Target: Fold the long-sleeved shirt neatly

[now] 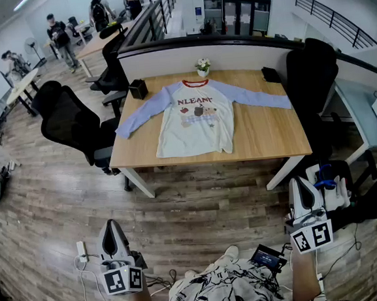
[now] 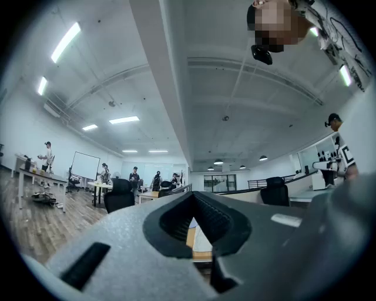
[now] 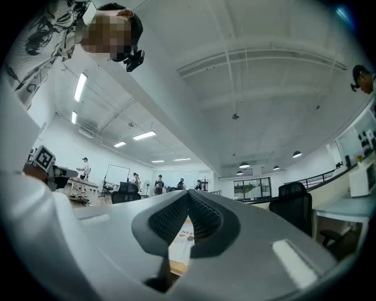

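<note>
Patterned black-and-white clothing (image 1: 234, 293) fills the bottom edge of the head view, flanked by two grey plastic tools raised over the floor. Left tool (image 1: 112, 228) has its jaws pressed together on nothing, and its own view shows the ribbed dark pads meeting at the tip (image 2: 192, 197). Right tool (image 1: 301, 186) is likewise closed and empty, pads together (image 3: 188, 195). Each carries a cube printed with black-and-white square markers.

A broad strip of wood-plank floor (image 1: 200, 204) lies open between the person and the front edge of the counter (image 1: 266, 136), a rectangular light-wood top on white slanted legs. Cables (image 1: 88, 280) trail across the boards near the left tool.

The shirt (image 1: 198, 116) lies flat and front-up at the counter's middle, well apart from both tools. Its body is white, the collar trimmed red, the long sleeves pale blue and spread to either side. One cuff reaches the counter's left edge; the other ends short of the right edge. The hem sits near the front edge. Dark chest lettering begins "NLEAN"; the rest is too small to read.

A black box (image 1: 138, 89), a small potted plant (image 1: 202, 65) and a flat black object (image 1: 271, 74) line the far side, against a low partition (image 1: 232, 48). Black swivel chairs crowd the left end (image 1: 71, 124) and the right end (image 1: 310, 77). People (image 1: 60, 36) stand at distant desks.
</note>
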Demonstrator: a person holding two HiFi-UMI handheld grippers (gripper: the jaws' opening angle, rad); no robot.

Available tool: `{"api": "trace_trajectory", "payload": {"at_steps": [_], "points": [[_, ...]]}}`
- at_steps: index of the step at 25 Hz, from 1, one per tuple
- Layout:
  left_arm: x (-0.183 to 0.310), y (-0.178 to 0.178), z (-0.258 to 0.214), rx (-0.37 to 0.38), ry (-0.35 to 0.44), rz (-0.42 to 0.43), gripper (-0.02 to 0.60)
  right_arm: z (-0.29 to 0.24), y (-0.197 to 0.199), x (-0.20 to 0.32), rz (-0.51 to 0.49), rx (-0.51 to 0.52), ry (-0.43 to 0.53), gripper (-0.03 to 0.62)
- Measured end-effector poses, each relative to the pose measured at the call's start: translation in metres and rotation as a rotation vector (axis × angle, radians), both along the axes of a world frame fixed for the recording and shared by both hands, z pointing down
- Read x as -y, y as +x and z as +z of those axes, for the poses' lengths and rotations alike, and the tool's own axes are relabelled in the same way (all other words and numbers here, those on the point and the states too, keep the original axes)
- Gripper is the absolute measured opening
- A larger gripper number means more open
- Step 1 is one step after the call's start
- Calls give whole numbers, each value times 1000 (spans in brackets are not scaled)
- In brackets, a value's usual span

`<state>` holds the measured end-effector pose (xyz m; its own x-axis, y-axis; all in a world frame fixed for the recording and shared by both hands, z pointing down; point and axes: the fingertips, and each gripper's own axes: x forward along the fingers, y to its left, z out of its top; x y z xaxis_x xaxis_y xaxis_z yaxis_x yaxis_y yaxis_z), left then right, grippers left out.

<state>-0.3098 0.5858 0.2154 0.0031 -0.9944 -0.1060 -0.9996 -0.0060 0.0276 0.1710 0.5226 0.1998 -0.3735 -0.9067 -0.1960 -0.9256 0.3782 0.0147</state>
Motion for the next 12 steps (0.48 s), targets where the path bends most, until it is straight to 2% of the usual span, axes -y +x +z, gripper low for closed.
{"api": "trace_trajectory", "payload": {"at_steps": [8, 12], "points": [[0, 9, -2, 19, -8, 24, -3, 1, -3, -2, -12, 5, -14, -6], [0, 14, -1, 23, -8, 33, -3, 3, -6, -2, -24, 47, -19, -6]]}}
